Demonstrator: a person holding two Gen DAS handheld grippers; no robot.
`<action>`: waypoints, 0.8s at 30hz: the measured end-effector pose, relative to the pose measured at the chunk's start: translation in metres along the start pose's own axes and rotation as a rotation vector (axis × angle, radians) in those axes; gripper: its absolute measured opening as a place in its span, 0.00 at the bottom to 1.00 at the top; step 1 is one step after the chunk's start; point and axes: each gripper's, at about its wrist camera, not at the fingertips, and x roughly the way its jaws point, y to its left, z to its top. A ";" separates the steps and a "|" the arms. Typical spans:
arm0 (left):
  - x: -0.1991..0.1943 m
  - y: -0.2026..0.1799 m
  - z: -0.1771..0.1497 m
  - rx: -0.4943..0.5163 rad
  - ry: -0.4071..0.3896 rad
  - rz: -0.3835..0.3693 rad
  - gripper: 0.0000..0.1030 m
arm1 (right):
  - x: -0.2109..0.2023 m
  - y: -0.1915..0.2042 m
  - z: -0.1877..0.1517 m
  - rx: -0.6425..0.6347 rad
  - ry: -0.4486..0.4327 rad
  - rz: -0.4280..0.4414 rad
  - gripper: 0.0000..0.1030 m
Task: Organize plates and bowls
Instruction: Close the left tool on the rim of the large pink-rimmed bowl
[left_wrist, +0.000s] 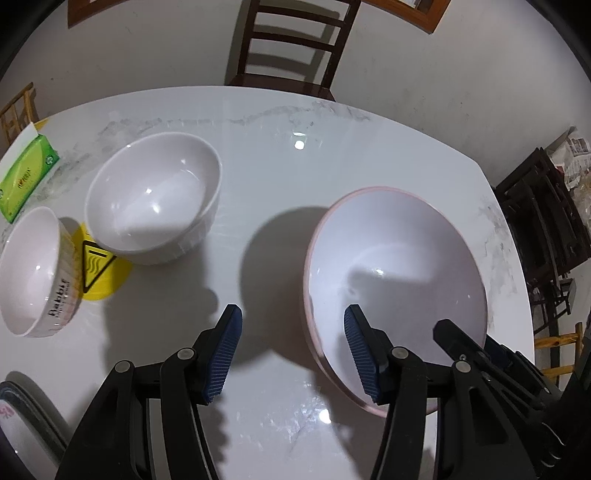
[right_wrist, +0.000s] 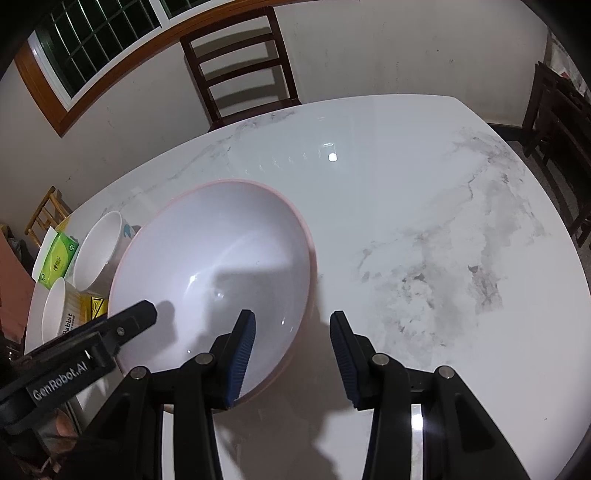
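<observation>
I look down both grippers at a white marble tabletop (left_wrist: 295, 177). The big bowl (left_wrist: 399, 273), pink outside and white inside, sits upright on it at mid-table, and both tools are at its near rim.

My left gripper (left_wrist: 291, 354) has its jaws spread. The right blue pad hangs inside the big bowl, over the near left wall; the left pad is outside, above bare tabletop. The rim lies between them, but neither pad presses on it, so nothing is pinched.

My right gripper (right_wrist: 291, 358) also has its jaws spread. Its left pad is over the bowl's near right wall, its right pad outside over the marble. Here too the rim passes through the gap without either pad pressing on it, as far as I can tell.

Each camera catches the other tool reaching over the same bowl's near side.

Left of the big bowl stand two smaller ones, well apart from it: a plain white bowl (left_wrist: 155, 199), and a lettered bowl (left_wrist: 35, 273) just beside that, nearer the tabletop's left edge. A yellow sticker (left_wrist: 98, 269) shows on the tabletop between them. A green tissue pack (left_wrist: 26, 177) lies behind, by the far left edge. A dark chair (left_wrist: 291, 44) stands at the far side against the wall.
</observation>
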 end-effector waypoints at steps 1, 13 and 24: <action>0.001 0.000 -0.002 0.002 -0.001 -0.004 0.48 | 0.000 0.000 0.000 0.000 -0.004 0.004 0.41; 0.007 -0.006 -0.011 0.018 0.008 -0.069 0.23 | -0.001 0.003 -0.008 0.014 0.000 0.009 0.28; -0.001 -0.001 -0.025 -0.001 0.023 -0.074 0.23 | -0.012 0.007 -0.022 0.018 0.013 0.026 0.27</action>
